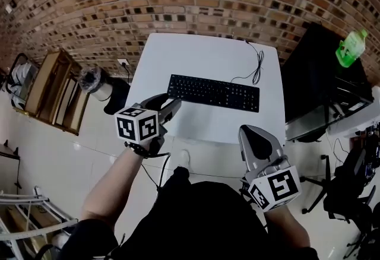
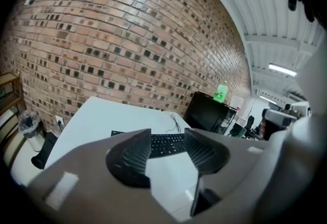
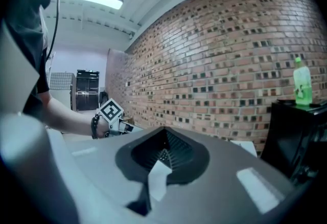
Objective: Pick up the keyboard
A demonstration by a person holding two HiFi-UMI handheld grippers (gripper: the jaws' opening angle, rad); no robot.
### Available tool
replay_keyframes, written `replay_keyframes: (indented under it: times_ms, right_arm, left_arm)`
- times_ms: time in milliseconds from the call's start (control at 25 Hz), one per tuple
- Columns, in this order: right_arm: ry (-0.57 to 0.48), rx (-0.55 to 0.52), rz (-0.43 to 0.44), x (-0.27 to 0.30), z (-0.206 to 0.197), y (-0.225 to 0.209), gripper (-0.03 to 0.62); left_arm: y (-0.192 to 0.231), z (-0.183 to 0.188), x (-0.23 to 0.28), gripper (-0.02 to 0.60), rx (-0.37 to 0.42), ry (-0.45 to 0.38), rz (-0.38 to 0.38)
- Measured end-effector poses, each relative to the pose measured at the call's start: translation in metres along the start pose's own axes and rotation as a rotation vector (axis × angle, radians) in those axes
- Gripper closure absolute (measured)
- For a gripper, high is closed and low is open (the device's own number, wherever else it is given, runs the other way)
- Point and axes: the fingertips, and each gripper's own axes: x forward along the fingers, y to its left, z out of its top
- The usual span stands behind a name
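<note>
Keyboard (image 1: pixel 214 92): black, lies flat on white surface (image 1: pixel 202 51), long side across view, untouched. Cable (image 1: pixel 256 66) runs from its right end toward far edge.
Left claw (image 1: pixel 170 107): jaws wide apart, nothing between them; hovers over near left part of surface, just short of keyboard's left end.
Right claw (image 1: pixel 249 134): jaws fully together, empty; at near right edge, apart from keyboard.
Green bottle (image 1: pixel 350 48) stands on black cabinet (image 1: pixel 314 75) right of surface.

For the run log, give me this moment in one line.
keyboard: on white table, untouched | left tongs: open, empty | right tongs: shut, empty
</note>
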Motion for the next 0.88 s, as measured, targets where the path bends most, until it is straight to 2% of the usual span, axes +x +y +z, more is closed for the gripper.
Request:
replay_keyframes:
  times_ms: [240, 480, 680, 880]
  right_arm:
    - [0.045, 0.020, -0.026, 0.064, 0.004, -0.010, 0.592]
    - [0.081, 0.066, -0.040, 0.116, 0.005, -0.005, 0.592]
    - [0.099, 0.092, -0.067, 0.141, 0.001, -0.009, 0.592]
    - [0.121, 0.109, -0.101, 0.153, -0.003, -0.016, 0.592]
  left_arm:
    - [0.085, -0.004, 0.053, 0.360, -0.079, 0.123, 0.027]
    - [0.148, -0.034, 0.098, 0.352, -0.171, 0.273, 0.026]
    - [0.175, -0.059, 0.127, 0.342, -0.277, 0.375, -0.024]
    - [0.191, -0.074, 0.146, 0.342, -0.332, 0.453, -0.056]
